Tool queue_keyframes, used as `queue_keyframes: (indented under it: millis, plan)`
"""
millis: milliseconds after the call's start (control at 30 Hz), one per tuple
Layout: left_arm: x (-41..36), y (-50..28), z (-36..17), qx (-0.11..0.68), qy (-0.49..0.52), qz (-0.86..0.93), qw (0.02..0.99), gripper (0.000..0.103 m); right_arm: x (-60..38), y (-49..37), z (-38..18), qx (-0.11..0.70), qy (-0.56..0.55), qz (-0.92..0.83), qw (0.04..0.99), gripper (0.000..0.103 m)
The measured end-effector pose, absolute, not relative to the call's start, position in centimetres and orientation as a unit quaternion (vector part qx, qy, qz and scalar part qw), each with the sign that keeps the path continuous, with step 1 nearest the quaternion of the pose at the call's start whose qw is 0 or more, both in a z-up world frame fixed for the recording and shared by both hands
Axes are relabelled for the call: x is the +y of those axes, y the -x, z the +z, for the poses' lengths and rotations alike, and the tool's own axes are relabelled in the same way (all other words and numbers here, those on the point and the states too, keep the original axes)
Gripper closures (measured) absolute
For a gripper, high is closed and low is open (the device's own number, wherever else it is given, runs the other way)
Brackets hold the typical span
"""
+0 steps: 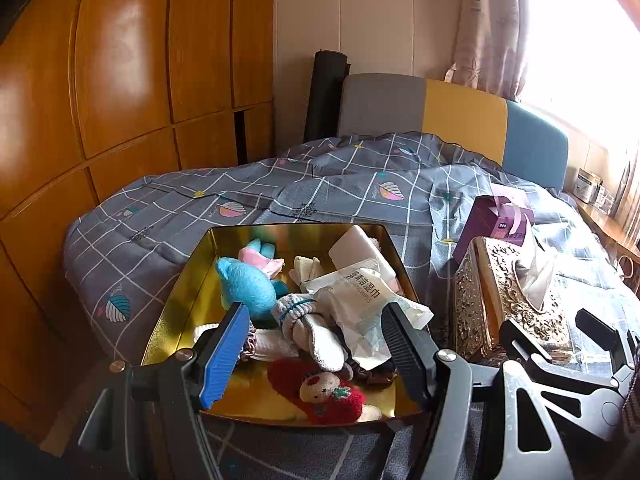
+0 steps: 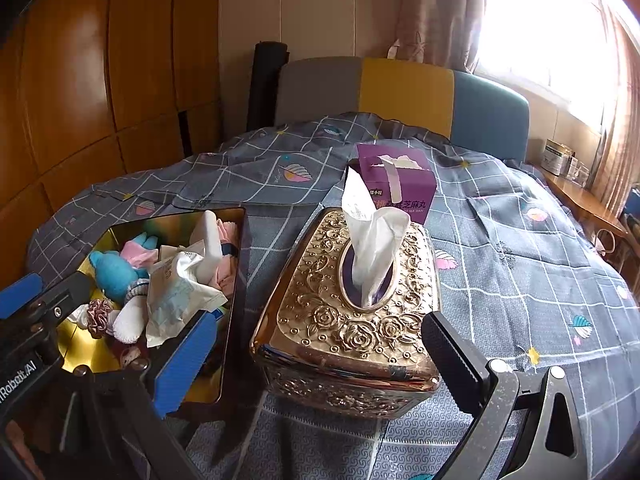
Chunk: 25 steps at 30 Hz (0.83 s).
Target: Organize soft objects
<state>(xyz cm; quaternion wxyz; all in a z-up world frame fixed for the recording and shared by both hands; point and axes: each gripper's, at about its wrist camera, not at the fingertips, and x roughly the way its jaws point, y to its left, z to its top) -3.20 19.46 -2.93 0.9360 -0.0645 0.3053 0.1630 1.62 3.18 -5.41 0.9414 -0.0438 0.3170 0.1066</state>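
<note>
A gold metal tray (image 1: 192, 292) (image 2: 236, 280) lies on the bed, filled with soft things: a blue plush toy (image 1: 248, 284) (image 2: 114, 270), rolled white socks (image 1: 312, 332), a wet-wipes pack (image 1: 360, 300) (image 2: 176, 300), a red strawberry plush (image 1: 320, 390) and a pink scrunchie (image 2: 98, 316). My left gripper (image 1: 316, 356) hovers open over the tray's near part, empty. My right gripper (image 2: 320, 364) stands open on either side of the near end of an ornate gold tissue box (image 2: 352, 308) (image 1: 508, 296) with a white tissue (image 2: 372, 240) sticking up.
A purple carton (image 2: 396, 184) (image 1: 492, 220) stands behind the tissue box. The grey checked quilt (image 2: 520, 264) covers the bed. Wooden wardrobe doors (image 1: 120, 80) run along the left; a headboard (image 1: 464, 116) and a wooden ledge (image 2: 580, 196) lie beyond.
</note>
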Motion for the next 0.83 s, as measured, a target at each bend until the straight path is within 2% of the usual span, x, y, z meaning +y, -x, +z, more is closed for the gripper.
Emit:
queue_keyframes:
  millis: [500,633,833]
  plan:
    - [19.9,3.0,-3.2,0.313,0.070,0.157,0.934,0.034,3.2,-1.6,-5.5,0.318,0.047,0.108,0.941,0.000]
    - [20.3,3.2,-3.4,0.302,0.078,0.161,0.936,0.044,3.2,-1.6,-5.7,0.319,0.047,0.107,0.941,0.000]
    - [20.7,3.3,-3.4,0.301,0.080,0.155,0.938,0.044,3.1,-1.5,-5.7,0.318,0.047,0.107,0.941,0.000]
